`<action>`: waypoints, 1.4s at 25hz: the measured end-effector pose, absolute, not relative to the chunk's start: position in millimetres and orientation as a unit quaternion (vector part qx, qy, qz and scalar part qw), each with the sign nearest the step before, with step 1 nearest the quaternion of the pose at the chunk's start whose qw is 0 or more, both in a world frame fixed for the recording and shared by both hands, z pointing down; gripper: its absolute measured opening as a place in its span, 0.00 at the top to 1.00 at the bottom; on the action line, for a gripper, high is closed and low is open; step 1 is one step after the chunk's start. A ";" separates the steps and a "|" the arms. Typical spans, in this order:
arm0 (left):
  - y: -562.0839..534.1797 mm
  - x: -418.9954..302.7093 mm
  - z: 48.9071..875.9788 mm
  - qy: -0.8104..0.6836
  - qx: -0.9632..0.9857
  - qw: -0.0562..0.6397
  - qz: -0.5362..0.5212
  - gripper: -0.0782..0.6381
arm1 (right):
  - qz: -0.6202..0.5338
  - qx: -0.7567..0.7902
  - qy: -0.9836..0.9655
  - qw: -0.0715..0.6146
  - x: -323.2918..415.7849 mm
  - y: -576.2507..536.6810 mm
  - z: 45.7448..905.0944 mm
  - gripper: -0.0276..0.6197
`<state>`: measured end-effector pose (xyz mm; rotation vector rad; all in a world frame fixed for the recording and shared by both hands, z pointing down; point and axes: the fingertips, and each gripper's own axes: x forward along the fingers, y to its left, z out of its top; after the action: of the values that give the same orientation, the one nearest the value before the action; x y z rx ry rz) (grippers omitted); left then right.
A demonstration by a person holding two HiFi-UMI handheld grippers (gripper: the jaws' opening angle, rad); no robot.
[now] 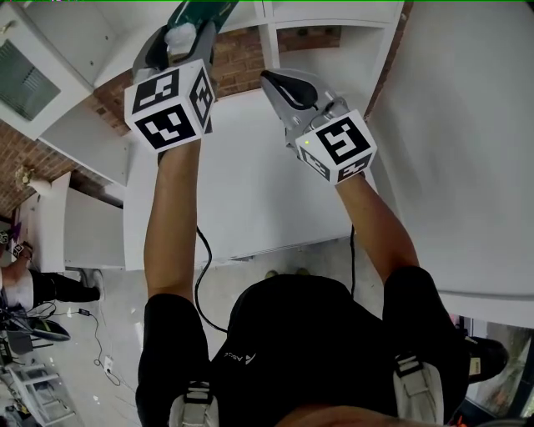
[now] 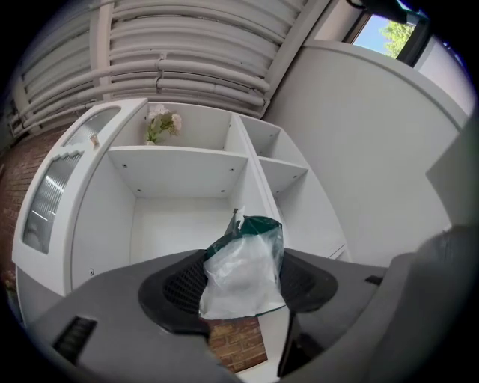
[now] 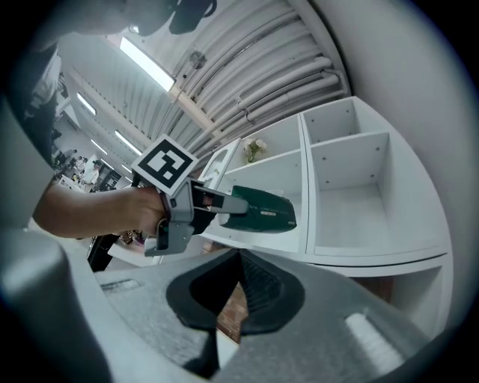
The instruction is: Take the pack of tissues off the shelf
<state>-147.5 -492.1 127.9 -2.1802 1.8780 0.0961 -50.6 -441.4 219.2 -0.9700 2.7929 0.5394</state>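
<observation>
The pack of tissues [image 2: 243, 269], dark green on top with clear plastic over white tissues, sits between the two dark pads of my left gripper [image 2: 244, 288], which is shut on it. The pack is in the air in front of the white shelf [image 2: 179, 161], clear of its boards. The right gripper view shows the left gripper [image 3: 224, 212] from the side, clamped on the green pack [image 3: 262, 212]. In the head view the pack [image 1: 204, 12] is at the top edge. My right gripper [image 1: 284, 86] hovers to the right of it, shut and holding nothing.
The shelf has several bare white compartments [image 3: 352, 202]. A small bunch of white flowers [image 2: 161, 123] stands on its top left board. A brick wall [image 1: 242, 62] lies behind the unit, and a white curved wall [image 1: 467, 125] rises at the right. A cable [image 1: 200, 275] hangs below my left arm.
</observation>
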 end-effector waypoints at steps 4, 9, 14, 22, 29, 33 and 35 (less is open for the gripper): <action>-462.7 -147.4 131.6 0.633 -0.760 0.139 0.052 0.52 | 0.171 -0.321 0.928 0.080 -50.6 -434.2 220.1 0.96; -432.9 -149.1 138.2 0.625 -0.763 0.150 0.069 0.52 | 0.158 -0.320 0.930 0.092 -51.2 -426.3 225.2 0.96; -414.6 -149.0 146.7 0.619 -0.765 0.160 0.076 0.52 | 0.152 -0.320 0.929 0.103 -50.1 -420.4 228.6 0.96; -397.7 -146.3 161.4 0.611 -0.770 0.166 0.082 0.52 | 0.157 -0.326 0.926 0.109 -44.9 -410.9 227.3 0.96; -391.5 -146.4 164.2 0.607 -0.773 0.167 0.085 0.52 | 0.160 -0.331 0.924 0.102 -44.9 -408.0 230.7 0.96; -389.9 -149.4 164.7 0.607 -0.772 0.166 0.087 0.52 | 0.166 -0.323 0.925 0.109 -47.9 -404.1 228.5 0.96; -389.2 -151.1 164.9 0.607 -0.773 0.166 0.087 0.52 | 0.162 -0.316 0.927 0.121 -49.4 -401.6 226.4 0.95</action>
<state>-151.1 -389.2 164.9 -2.2004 1.7271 0.2468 -49.4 -401.6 226.4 -0.9233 2.7074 0.4728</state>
